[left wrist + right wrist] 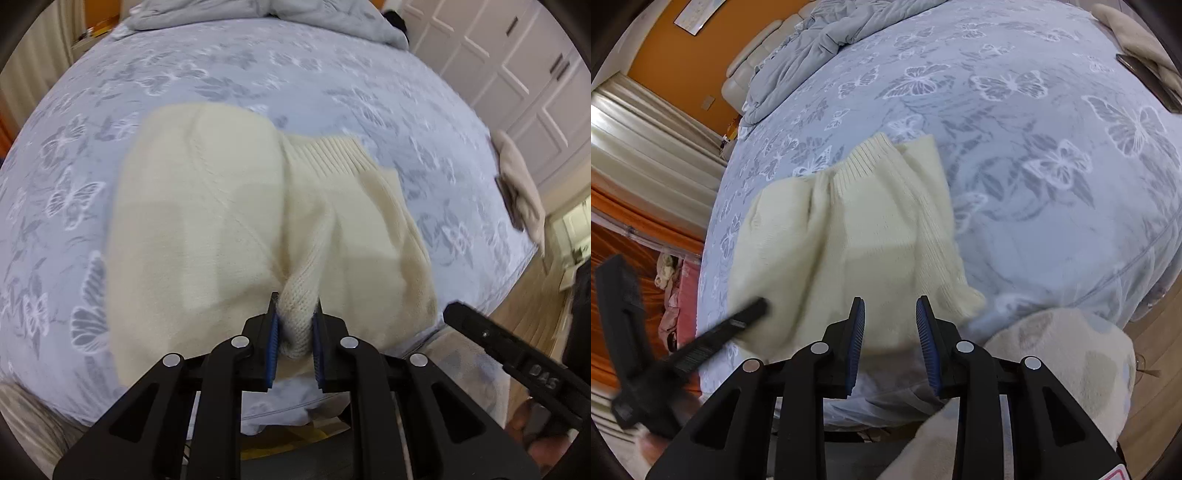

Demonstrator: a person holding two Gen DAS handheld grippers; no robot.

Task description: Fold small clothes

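Note:
A cream knitted sweater (221, 229) lies partly folded on the bed near its front edge, its ribbed hem (325, 155) pointing away. My left gripper (295, 317) is shut on a bunched fold of the sweater at its near edge. In the right wrist view the sweater (857, 229) lies just ahead of my right gripper (891, 314), which is open and empty above its near edge. The left gripper (750, 314) shows there as a blurred black shape at the sweater's left side. The right gripper (480, 328) shows at the right of the left wrist view.
The bed (258, 74) has a blue-grey cover with butterflies. A crumpled grey duvet (831, 37) lies at the head end. A beige cloth (521, 184) and a dark flat object (1148, 81) lie at the bed's far side. White cupboard doors (517, 55) stand beyond.

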